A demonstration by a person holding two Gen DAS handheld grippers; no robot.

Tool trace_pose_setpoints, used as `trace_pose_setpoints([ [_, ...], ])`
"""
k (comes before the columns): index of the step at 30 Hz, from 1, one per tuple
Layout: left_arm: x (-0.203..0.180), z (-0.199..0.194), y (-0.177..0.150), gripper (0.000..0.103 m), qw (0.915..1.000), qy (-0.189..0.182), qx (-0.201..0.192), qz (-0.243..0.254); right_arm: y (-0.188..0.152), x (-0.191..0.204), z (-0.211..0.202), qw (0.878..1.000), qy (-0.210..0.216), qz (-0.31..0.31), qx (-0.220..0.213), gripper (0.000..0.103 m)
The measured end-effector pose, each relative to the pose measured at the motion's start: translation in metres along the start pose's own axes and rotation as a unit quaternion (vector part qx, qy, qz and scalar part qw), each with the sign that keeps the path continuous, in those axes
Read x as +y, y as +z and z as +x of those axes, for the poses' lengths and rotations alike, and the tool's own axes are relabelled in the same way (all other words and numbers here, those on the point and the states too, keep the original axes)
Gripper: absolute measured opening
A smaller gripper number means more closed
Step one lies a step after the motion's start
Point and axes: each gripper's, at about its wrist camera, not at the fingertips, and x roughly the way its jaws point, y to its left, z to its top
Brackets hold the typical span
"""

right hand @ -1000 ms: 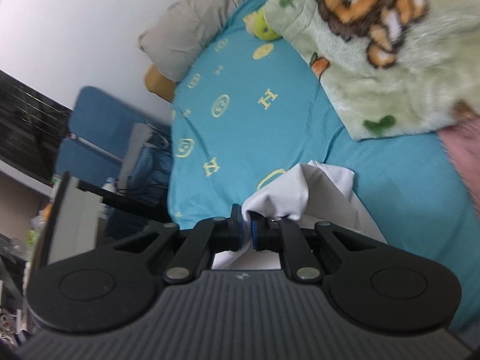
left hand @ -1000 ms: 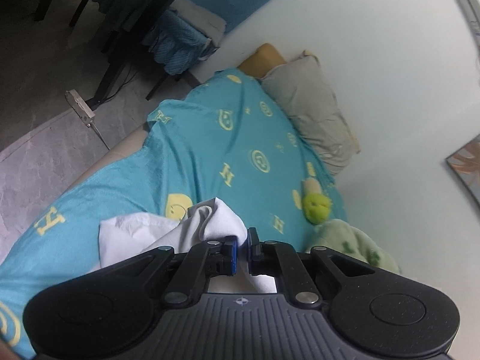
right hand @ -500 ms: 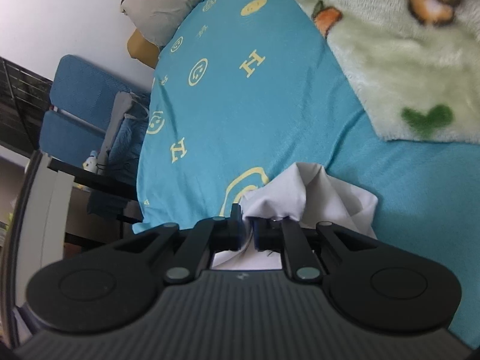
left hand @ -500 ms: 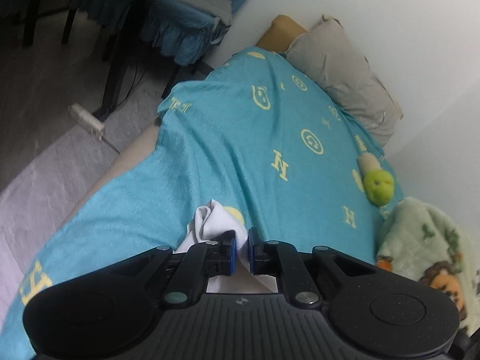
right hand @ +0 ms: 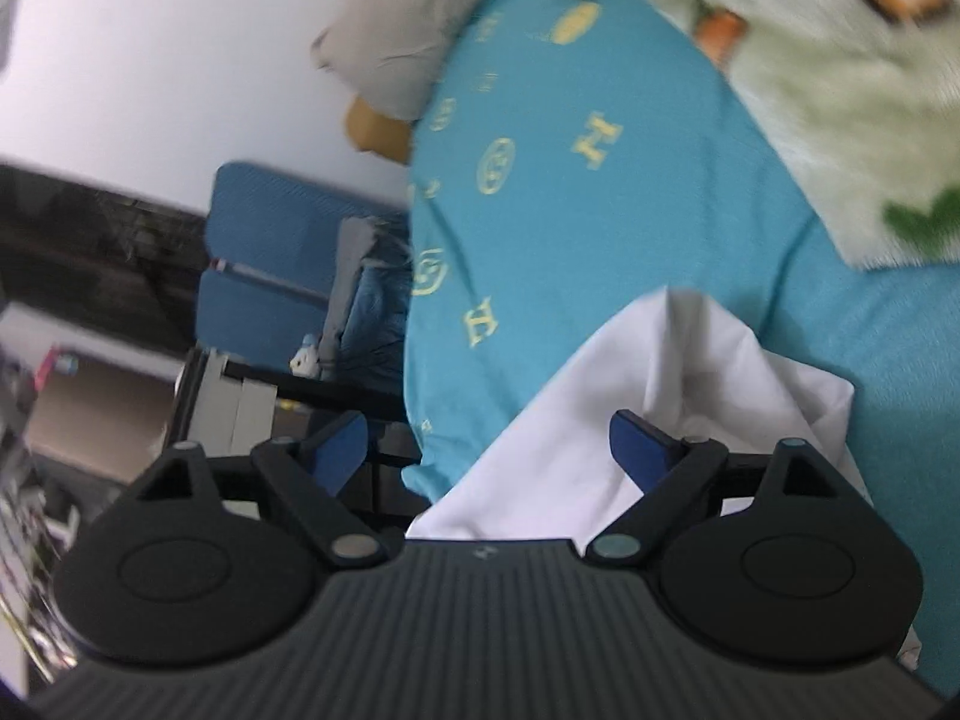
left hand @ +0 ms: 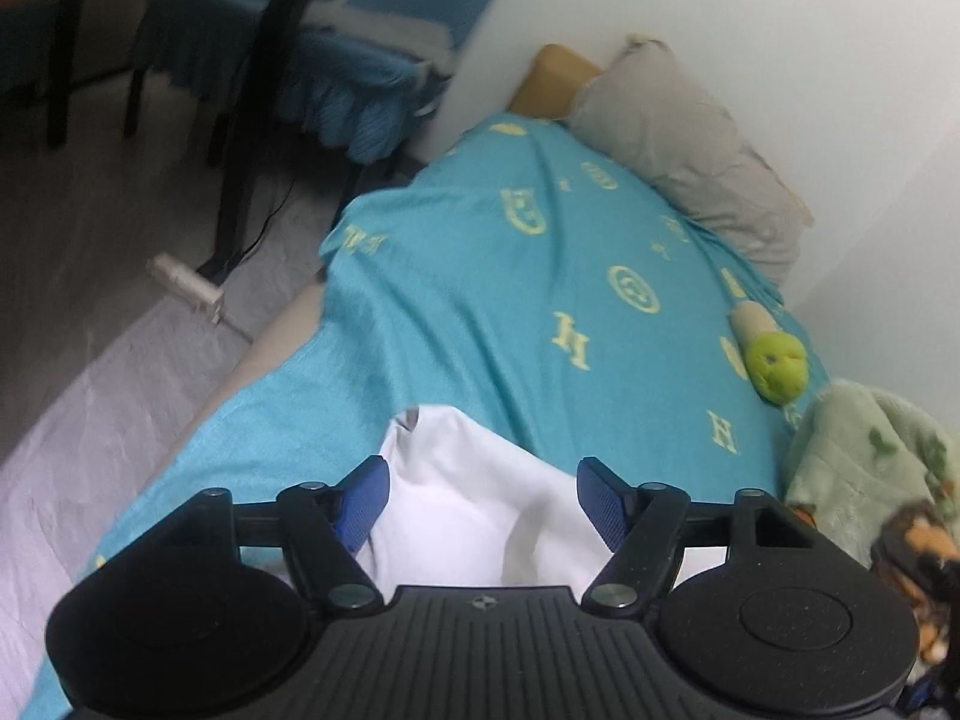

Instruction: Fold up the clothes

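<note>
Both tongs, left (left hand: pixel 483 501) and right (right hand: pixel 489 450), opening, no longer pinching white garment (left hand: pixel 468 498).

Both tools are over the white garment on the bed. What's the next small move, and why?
Probably back both tools up and away from the white garment before picking new grip points. The left tool and right tool have their jaws opening, pads off the cloth, which lies bunched on the teal bedspread. Clearing first should avoid snagging the loose folds.
</note>
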Motion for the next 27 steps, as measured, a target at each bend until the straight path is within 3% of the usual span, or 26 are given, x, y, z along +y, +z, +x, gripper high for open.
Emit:
trace_pose_setpoints([
  [2, -0.009, -0.002, -0.006, 0.077, 0.9993, -0.002, -0.001, 0.038, -0.009, 0.011, 0.003, 0.998, -0.009, -0.055, 0.012, 0.088],
  [3, -0.014, -0.003, -0.010, 0.077, 0.9983, -0.001, -0.002, 0.058, -0.013, 0.017, 0.005, 0.996, -0.013, -0.083, 0.018, 0.077],
  [6, -0.027, 0.005, -0.021, 0.077, 0.9933, 0.004, 0.015, 0.114, -0.032, 0.031, 0.029, 0.970, -0.119, -0.207, 0.044, 0.044],
  [8, -0.030, 0.018, -0.028, 0.076, 0.9905, 0.004, 0.037, 0.132, -0.039, 0.028, 0.045, 0.951, -0.173, -0.251, 0.047, 0.029],
  [9, -0.031, 0.023, -0.031, 0.076, 0.9890, 0.007, 0.044, 0.141, -0.038, 0.025, 0.050, 0.949, -0.182, -0.252, 0.045, 0.026],
  [13, -0.036, 0.037, -0.043, 0.076, 0.9812, 0.025, 0.052, 0.184, -0.037, 0.018, 0.059, 0.944, -0.200, -0.261, 0.035, 0.024],
  [17, -0.036, 0.032, -0.045, 0.076, 0.9801, 0.018, 0.051, 0.191, -0.043, 0.027, 0.050, 0.937, -0.205, -0.281, 0.024, 0.027],
  [27, -0.042, -0.045, -0.068, 0.078, 0.9758, 0.015, 0.028, 0.216, -0.090, 0.059, -0.007, 0.909, -0.217, -0.356, -0.010, 0.028],
])
